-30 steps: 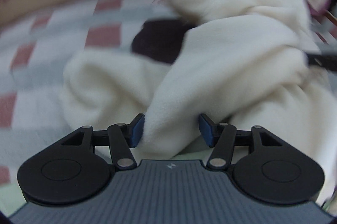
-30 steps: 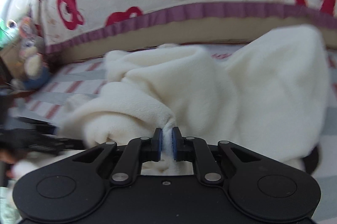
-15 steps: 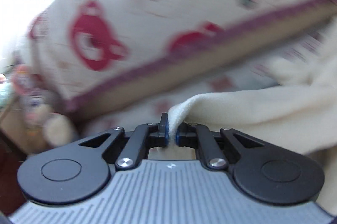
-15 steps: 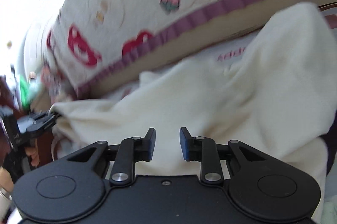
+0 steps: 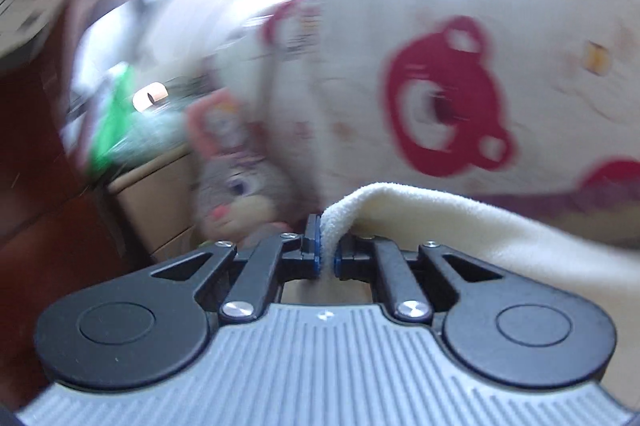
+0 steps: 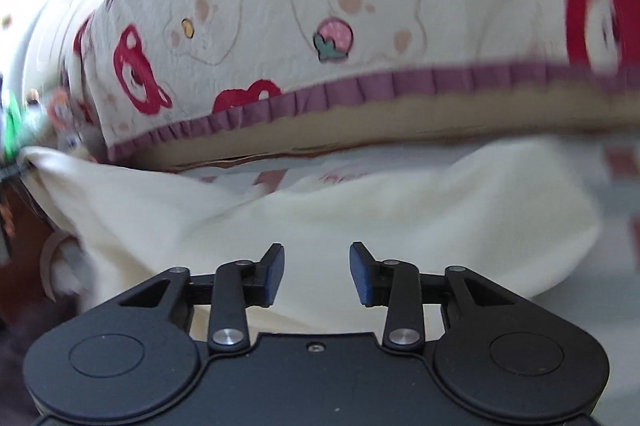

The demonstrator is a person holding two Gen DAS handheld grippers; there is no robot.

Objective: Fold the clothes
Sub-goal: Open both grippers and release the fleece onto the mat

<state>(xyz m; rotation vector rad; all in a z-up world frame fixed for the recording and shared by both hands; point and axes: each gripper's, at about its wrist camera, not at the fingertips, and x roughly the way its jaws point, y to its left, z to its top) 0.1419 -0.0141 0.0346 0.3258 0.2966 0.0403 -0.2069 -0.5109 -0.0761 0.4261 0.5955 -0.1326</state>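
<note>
A cream fleece garment (image 6: 360, 222) lies spread on the checked bed sheet and is stretched up towards the left. My left gripper (image 5: 327, 254) is shut on a corner of the cream garment (image 5: 460, 226), which drapes off to the right. That held corner and the left gripper (image 6: 16, 167) show at the far left of the right wrist view. My right gripper (image 6: 316, 272) is open and empty just above the garment's near part.
A padded headboard with red bears, strawberries and a purple frill (image 6: 340, 85) rises behind the bed. A grey plush toy (image 5: 236, 189), a cardboard box (image 5: 160, 201) and a green blur (image 5: 112, 109) stand at the left, past the bed's edge.
My left gripper closed on the garment's corner and pulled it up and left. My right gripper let go of the fleece and opened wider; the garment is now stretched out.
</note>
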